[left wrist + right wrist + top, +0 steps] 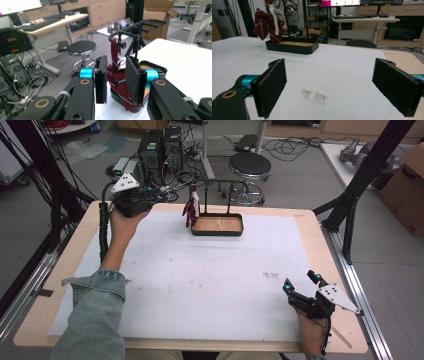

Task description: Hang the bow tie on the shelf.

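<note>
Bow (190,209), dark red with white stripes, hangs from the black rack (218,182) over the wood-floored tray (218,233) at the desk's (210,280) far edge. We see the left gripper (115,80), arm extended to the far-left corner, fingers (101,80) part-spread, the bow just ahead between them. Right gripper (302,282) rests near-right, fingers (272,87) released wide.

Dark-red bow (120,82) (white-striped), black tray (217,231).

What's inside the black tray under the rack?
The shallow black tray shows a bare wooden floor inside. The dark red striped bow hanging from the black metal rack covers the tray's left end, so that corner can't be seen.
</note>
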`<state>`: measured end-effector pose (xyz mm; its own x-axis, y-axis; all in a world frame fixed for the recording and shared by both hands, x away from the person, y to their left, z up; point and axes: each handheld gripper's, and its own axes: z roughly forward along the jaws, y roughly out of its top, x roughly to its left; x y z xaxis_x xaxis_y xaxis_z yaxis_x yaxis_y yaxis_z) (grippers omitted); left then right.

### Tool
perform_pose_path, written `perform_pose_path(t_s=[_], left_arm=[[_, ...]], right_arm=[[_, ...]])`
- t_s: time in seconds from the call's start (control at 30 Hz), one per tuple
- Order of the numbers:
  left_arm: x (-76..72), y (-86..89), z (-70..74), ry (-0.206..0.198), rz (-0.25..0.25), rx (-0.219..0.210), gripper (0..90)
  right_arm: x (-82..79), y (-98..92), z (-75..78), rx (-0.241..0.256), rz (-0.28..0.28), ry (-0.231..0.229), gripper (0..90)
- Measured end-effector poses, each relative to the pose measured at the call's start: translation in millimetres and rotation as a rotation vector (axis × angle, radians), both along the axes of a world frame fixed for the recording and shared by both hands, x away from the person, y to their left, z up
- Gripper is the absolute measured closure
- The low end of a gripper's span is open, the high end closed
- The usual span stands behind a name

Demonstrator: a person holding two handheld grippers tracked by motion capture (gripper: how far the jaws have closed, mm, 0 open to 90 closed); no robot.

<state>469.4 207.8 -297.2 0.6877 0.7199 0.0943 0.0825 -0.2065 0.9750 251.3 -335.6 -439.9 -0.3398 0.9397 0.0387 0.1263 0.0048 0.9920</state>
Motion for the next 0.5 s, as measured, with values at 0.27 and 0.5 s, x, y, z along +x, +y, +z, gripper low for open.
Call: perform_pose_path(t_s=[0.27,0.5], left_arm=[[-24.7,17.0,8.9,-0.031,0.013,-0.026,66.4],[-48.1,35.5,13.1,-0.049,0.028,-0.061,64.0]], right_arm=[[-0.1,0.7,0.0,0.004,-0.002,0.004,11.2],[0.1,0.4,0.0,0.004,-0.001,0.004,11.2]])
